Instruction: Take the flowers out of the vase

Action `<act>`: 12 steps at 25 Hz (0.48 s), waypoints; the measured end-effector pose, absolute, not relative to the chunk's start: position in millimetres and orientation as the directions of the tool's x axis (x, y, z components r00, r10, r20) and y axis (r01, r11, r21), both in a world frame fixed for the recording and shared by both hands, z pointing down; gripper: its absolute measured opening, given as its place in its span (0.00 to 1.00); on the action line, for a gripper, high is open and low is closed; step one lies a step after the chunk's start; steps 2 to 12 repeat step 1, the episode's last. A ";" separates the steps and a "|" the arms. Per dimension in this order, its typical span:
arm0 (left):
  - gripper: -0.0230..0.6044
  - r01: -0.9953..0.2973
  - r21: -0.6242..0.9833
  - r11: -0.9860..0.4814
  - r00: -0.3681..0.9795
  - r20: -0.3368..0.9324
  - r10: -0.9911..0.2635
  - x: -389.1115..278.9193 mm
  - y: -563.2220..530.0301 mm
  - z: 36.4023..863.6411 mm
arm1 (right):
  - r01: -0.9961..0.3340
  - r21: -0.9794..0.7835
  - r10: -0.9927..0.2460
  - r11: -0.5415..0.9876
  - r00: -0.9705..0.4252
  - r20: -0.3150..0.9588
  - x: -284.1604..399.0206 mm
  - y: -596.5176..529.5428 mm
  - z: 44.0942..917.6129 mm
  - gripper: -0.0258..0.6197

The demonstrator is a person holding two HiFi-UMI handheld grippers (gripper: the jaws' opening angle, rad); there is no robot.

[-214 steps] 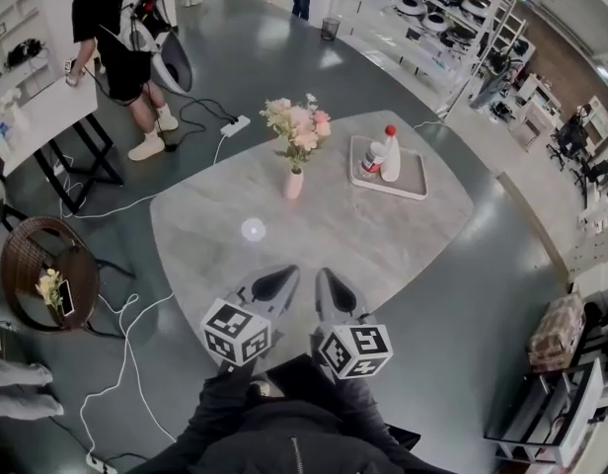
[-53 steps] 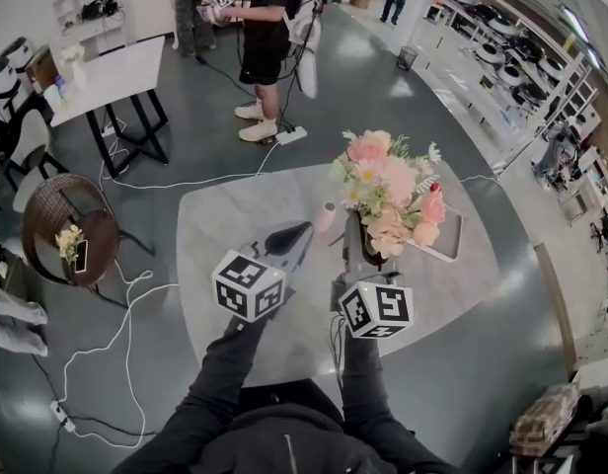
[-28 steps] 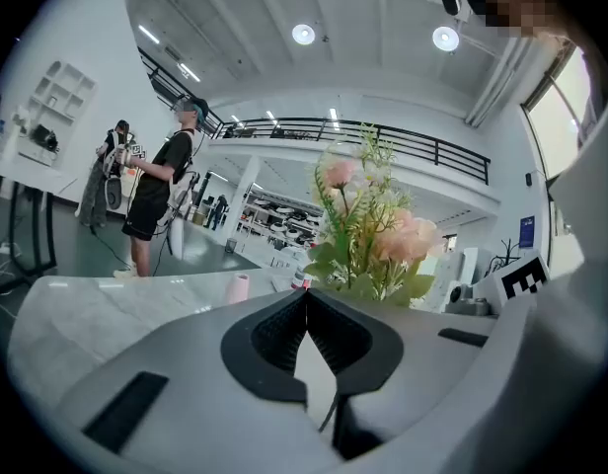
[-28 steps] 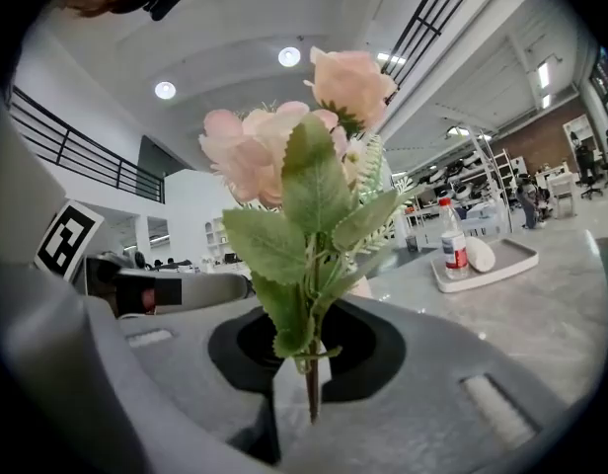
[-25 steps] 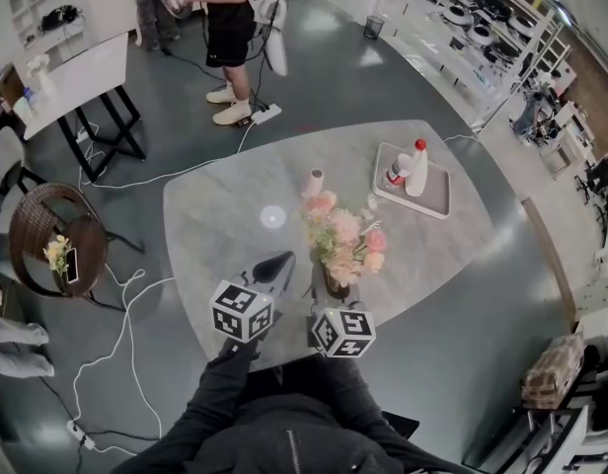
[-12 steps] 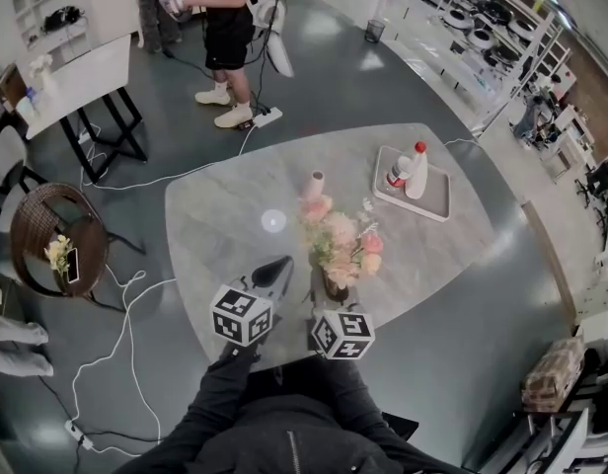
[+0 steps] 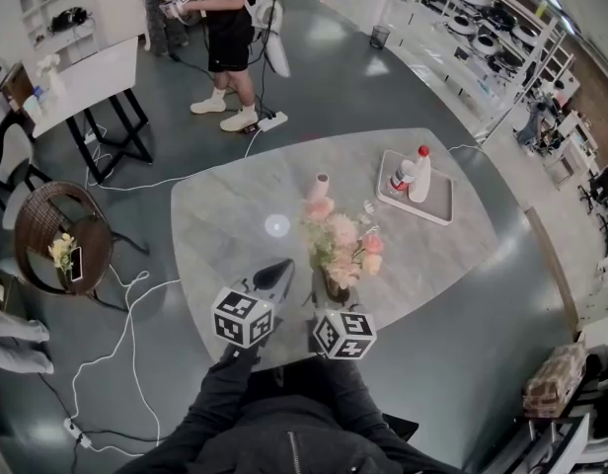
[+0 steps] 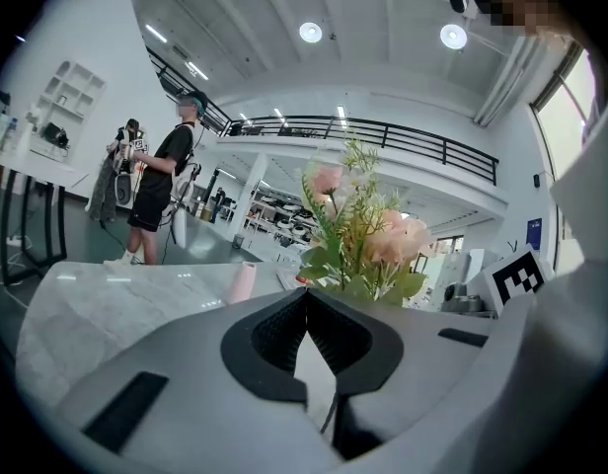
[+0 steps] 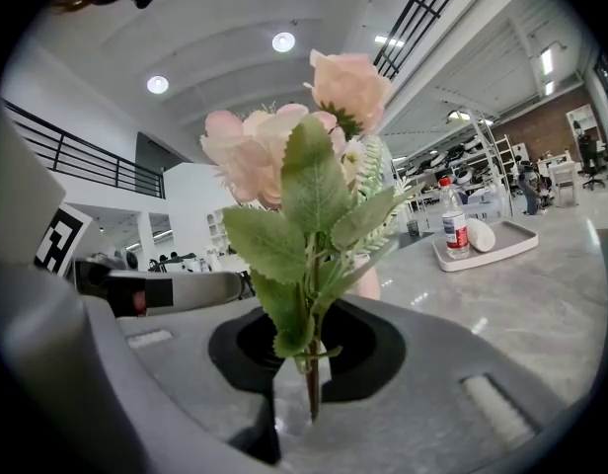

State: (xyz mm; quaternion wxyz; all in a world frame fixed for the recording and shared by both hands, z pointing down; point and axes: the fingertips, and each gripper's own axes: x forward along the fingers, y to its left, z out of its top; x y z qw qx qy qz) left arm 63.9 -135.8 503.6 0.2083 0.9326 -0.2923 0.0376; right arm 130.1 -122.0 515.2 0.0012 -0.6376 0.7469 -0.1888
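Right gripper (image 9: 310, 363) clenched on the stems of the flowers (image 7: 342, 245), held upright over the near part of the table (image 7: 225, 225). Left gripper (image 8: 306, 299) is just to its left, jaws together on nothing. Vase (image 7: 321, 187) stands farther off, apart from the flowers.

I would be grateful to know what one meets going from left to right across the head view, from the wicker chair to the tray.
wicker chair → left gripper → flowers → tray
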 end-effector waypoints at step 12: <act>0.04 -0.561 0.367 -0.742 0.826 0.192 -0.529 63.9 -134.7 502.8 | -0.952 -0.284 -0.952 0.113 -0.186 0.245 130.4 -121.0 515.3 0.12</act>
